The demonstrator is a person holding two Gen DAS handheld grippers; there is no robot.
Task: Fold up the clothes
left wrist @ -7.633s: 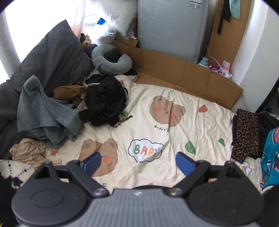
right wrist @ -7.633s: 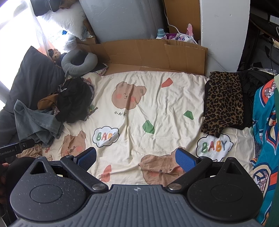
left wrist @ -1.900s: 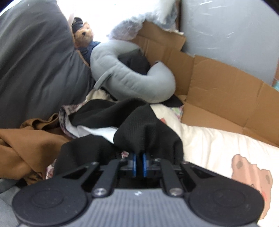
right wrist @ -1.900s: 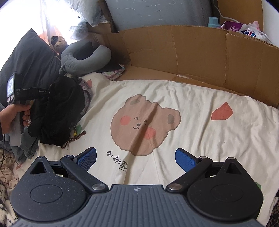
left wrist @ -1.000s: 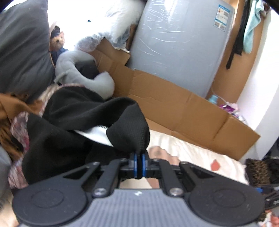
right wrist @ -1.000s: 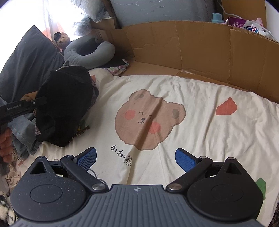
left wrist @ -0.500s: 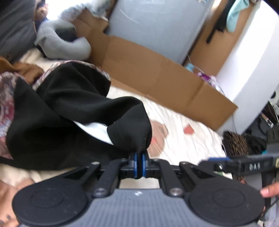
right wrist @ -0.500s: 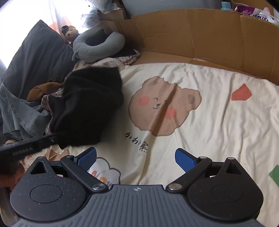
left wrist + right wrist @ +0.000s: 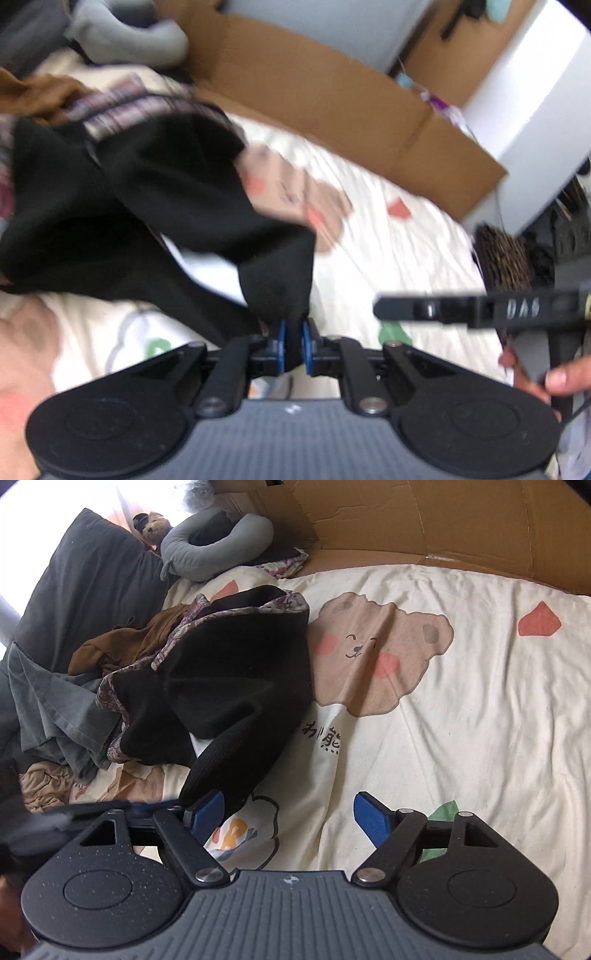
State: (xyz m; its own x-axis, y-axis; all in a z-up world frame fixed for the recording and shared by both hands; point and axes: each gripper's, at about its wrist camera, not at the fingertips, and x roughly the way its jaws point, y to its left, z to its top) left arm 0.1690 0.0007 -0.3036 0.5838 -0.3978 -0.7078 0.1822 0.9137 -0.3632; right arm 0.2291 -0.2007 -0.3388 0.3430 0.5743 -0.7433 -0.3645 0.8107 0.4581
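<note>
A: Where do we stand with the black top point(image 9: 236, 686)?

B: Our left gripper point(image 9: 293, 345) has a fold of its edge between the pads, and the jaws are just starting to ease apart, the cloth not yet free. The rest trails off to ten o'clock in the left view, draped over the clothes pile point(image 9: 92, 686) and onto the sheet point(image 9: 461, 701).

A: And the right gripper point(image 9: 288, 814)?

B: Closing, but wide yet, with nothing between the pads. The black cloth lies right by its left finger point(image 9: 205, 812), at about nine o'clock from the gap.

A: How will the top handle, do we think?

B: Soft, light and limp, a knit by the look of it. It will sag and bunch wherever we lift, and it may drag the patterned piece point(image 9: 236, 609) tangled along its rim. It won't slip from the pads easily. We would take it at a hem or seam, one corner per gripper, and pull it flat.

A: Room to spread it?

B: Plenty. The sheet is bare from twelve to three o'clock in the right view, a bit wrinkled, soft underneath. Cardboard point(image 9: 424, 520) walls the far edge, a grey neck pillow point(image 9: 218, 546) sits at eleven, a dark pillow point(image 9: 85, 583) at ten.
</note>
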